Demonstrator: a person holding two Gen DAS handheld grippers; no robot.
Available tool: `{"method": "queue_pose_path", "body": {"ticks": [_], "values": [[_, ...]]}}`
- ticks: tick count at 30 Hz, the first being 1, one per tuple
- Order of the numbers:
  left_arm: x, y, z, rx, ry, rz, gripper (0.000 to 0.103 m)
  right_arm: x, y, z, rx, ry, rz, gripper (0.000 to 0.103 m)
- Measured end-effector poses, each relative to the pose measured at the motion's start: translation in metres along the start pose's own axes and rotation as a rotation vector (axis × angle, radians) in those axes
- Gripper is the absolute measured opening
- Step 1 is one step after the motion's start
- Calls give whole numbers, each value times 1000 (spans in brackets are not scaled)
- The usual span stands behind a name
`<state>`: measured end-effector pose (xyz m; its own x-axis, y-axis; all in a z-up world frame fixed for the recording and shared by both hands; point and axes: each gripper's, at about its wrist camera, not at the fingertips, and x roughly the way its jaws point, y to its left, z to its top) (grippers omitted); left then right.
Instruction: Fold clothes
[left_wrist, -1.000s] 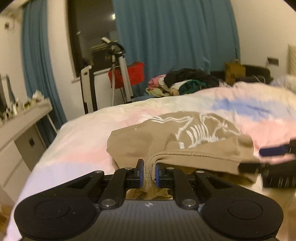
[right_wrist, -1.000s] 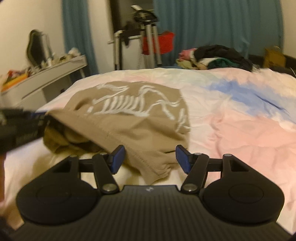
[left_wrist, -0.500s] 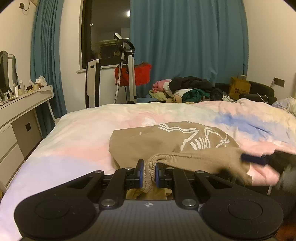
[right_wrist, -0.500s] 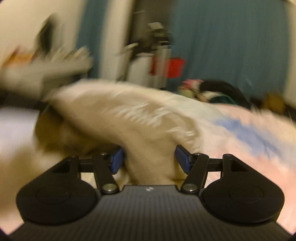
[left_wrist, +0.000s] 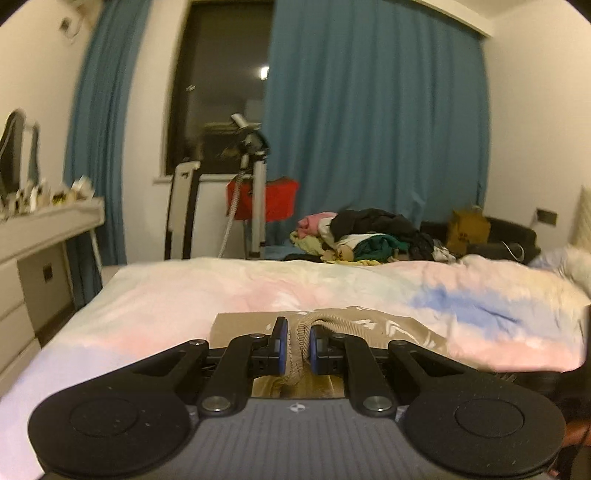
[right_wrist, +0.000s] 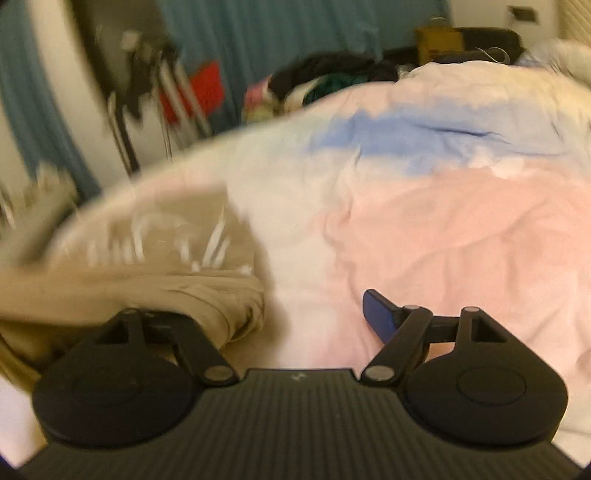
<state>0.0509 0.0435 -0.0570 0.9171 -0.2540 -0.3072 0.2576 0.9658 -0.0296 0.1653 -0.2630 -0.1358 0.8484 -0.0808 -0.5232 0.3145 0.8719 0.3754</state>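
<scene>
A tan T-shirt with a white skeleton print (right_wrist: 155, 254) lies on the pastel bedspread (right_wrist: 461, 240). My left gripper (left_wrist: 295, 343) is shut on the shirt's ribbed hem (left_wrist: 301, 332); the rest of the shirt (left_wrist: 391, 328) lies flat beyond it. My right gripper (right_wrist: 314, 314) is open. Its left finger is hidden under the shirt's folded edge (right_wrist: 229, 306); its right fingertip (right_wrist: 376, 310) rests over bare bedspread. The right wrist view is blurred by motion.
A pile of mixed clothes (left_wrist: 369, 236) sits past the far edge of the bed. A white dresser (left_wrist: 40, 236) stands at the left. A tripod (left_wrist: 255, 184), a red item (left_wrist: 269, 199) and blue curtains (left_wrist: 376, 129) are behind.
The left gripper has kept hold of the hem and moved lower, so the shirt now looks flat. The right gripper has swung right; the shirt edge now covers only its left finger.
</scene>
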Motion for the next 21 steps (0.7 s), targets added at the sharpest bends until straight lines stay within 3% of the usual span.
{"method": "queue_pose_path", "body": {"ticks": [4, 7, 14, 16, 19, 21], "values": [[3, 7, 3, -21, 26, 7, 13, -43, 9, 20, -4, -237, 84, 77], [10, 8, 1, -6, 72, 10, 15, -58, 14, 31, -33, -309, 105, 78], [43, -10, -34, 188, 263, 71, 39, -61, 8, 38, -26, -307, 94, 78], [47, -26, -52, 377, 279, 136, 45, -64, 7, 40, -33, -315, 81, 78], [42, -28, -56, 410, 253, 194, 48, -60, 7, 38, -61, -300, 31, 78], [38, -17, -47, 315, 239, 234, 51, -49, 7, 31, -112, -256, -16, 77]]}}
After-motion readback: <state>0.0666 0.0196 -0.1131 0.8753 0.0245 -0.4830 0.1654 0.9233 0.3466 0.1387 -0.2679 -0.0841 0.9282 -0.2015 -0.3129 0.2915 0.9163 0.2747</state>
